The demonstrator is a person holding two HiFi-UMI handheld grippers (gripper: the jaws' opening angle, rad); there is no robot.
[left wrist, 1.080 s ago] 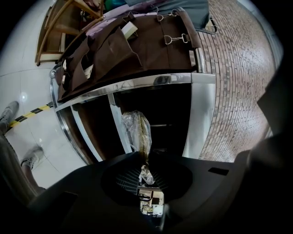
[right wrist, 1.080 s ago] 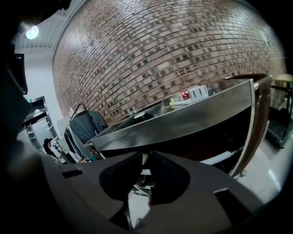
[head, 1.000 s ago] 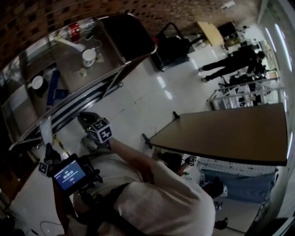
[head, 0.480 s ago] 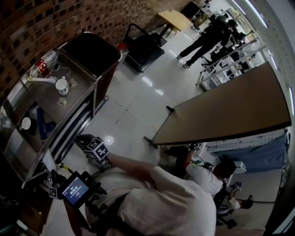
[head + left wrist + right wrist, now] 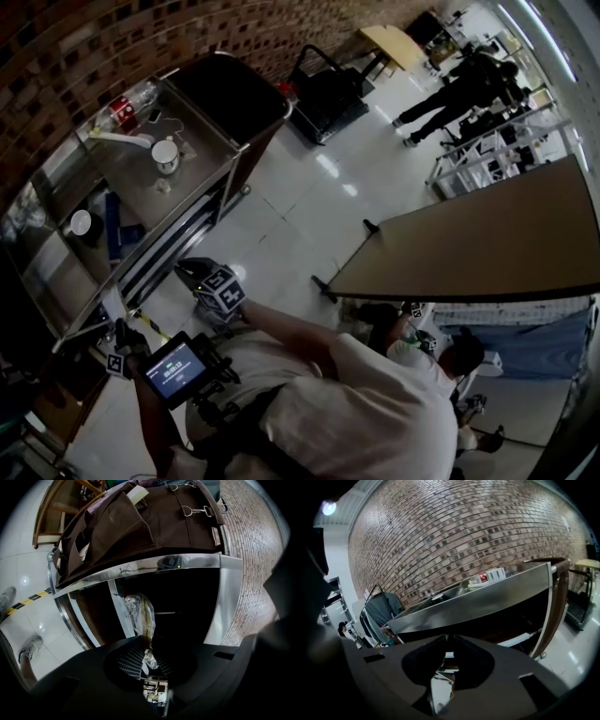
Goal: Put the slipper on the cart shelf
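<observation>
Fingers (image 5: 130, 660) of left gripper (image 5: 149, 644) pinching plastic-wrapped slipper (image 5: 140, 613) — slipper sticks out past jaws, in front of dark shelf opening under cart (image 5: 154, 566) top rail, not yet on shelf. Right gripper (image 5: 447, 639) fingers pressed together, nothing between — pointed at cart's long steel edge. Brown fabric bag (image 5: 117, 531) at cart end.

No legible text: screen (image 5: 175, 368) print, bottle label (image 5: 120, 107) too small.

- Head view: from above, looking steeply down; cart (image 5: 131, 186) at far left.
- Left gripper view: close, facing the cart's dark shelf (image 5: 183, 597).
- Right gripper view: low and near, looking up past the cart to the brick wall (image 5: 454, 536).
- All three share the cart.
</observation>
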